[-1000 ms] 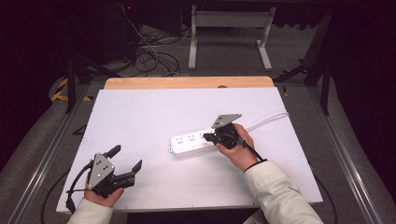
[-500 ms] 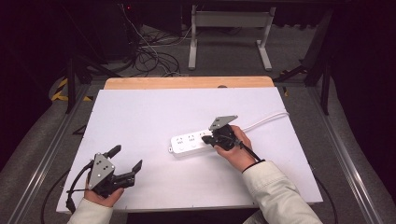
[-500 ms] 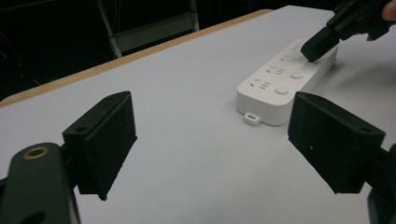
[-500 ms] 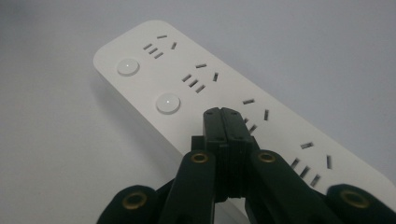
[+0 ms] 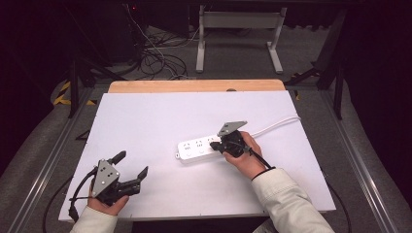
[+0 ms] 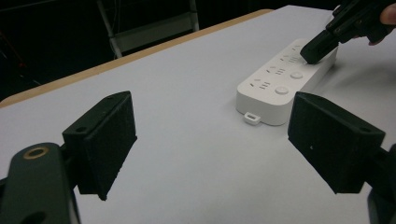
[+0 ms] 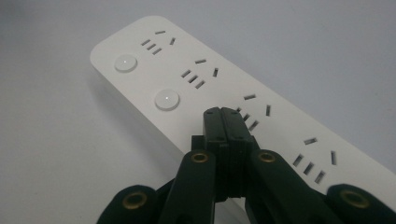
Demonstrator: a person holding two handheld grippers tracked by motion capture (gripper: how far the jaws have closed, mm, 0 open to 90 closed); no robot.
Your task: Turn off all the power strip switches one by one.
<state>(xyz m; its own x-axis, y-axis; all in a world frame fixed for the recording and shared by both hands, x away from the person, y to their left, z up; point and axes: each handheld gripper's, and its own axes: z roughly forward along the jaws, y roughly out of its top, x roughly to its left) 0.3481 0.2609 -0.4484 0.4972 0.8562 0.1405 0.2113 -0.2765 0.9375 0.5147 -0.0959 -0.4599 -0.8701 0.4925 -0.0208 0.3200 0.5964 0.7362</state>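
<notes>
Table: the white tabletop [image 5: 160,121] carries one object, well clear of every edge, so there is room to press straight down without anything sliding off.
Power strip: the white power strip [image 5: 197,149] lies flat near the middle of the table, slightly right of centre, its white cord [image 5: 274,124] running off toward the far right edge; in the right gripper view it shows a row of socket groups, each with a round switch button [image 7: 166,99] beside it.
Left gripper: the left gripper [image 5: 130,170] rests at the near left corner of the table, jaws wide apart and holding nothing, well apart from the strip.
Right gripper: the right gripper [image 7: 222,115] has its jaws pressed together into one blunt tip, clamped on nothing, poised over the strip's top face near the third socket group.
Step in hand: likely pressing a switch with the closed tip, as a judgement.
Contact: whether the tip touches the strip yet is hard to tell, since it covers its own landing spot.
Doing it well: keep the jaws together, centre the tip on the button rather than the socket slots, push vertically so the light strip does not skid, and steady it with the free gripper if it shifts.
</notes>
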